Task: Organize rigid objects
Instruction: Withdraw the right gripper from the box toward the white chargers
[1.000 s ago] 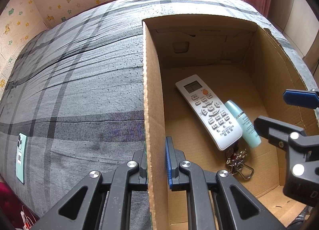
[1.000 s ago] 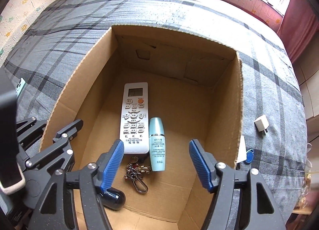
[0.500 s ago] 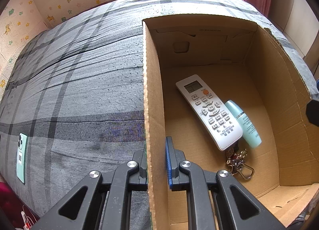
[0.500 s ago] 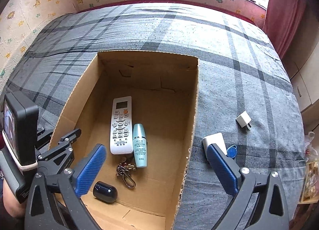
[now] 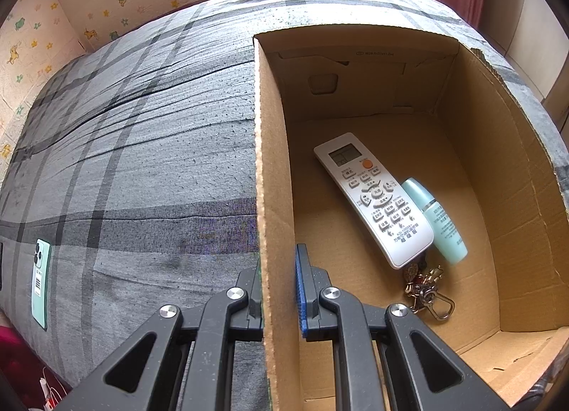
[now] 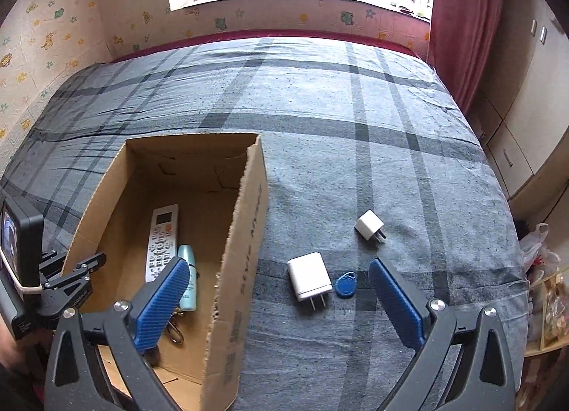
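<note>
My right hand-held gripper (image 6: pixel 277 300) has swung out of the cardboard box (image 6: pixel 245 233) and now hangs spread wide over the bed (image 6: pixel 355 126), framing the smooth white charger (image 6: pixel 308 280) and blue key tag (image 6: pixel 345 284), so those go next. My left hand-held gripper (image 5: pixel 277 290) stays clamped on the box wall, steadying it. Inside lie the remote (image 5: pixel 373 197), the glossy bottle (image 5: pixel 435 220) and the metal keys (image 5: pixel 426 291).

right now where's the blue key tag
In the right wrist view, the blue key tag lies on the bed, right of the box, beside the larger white charger.
</note>
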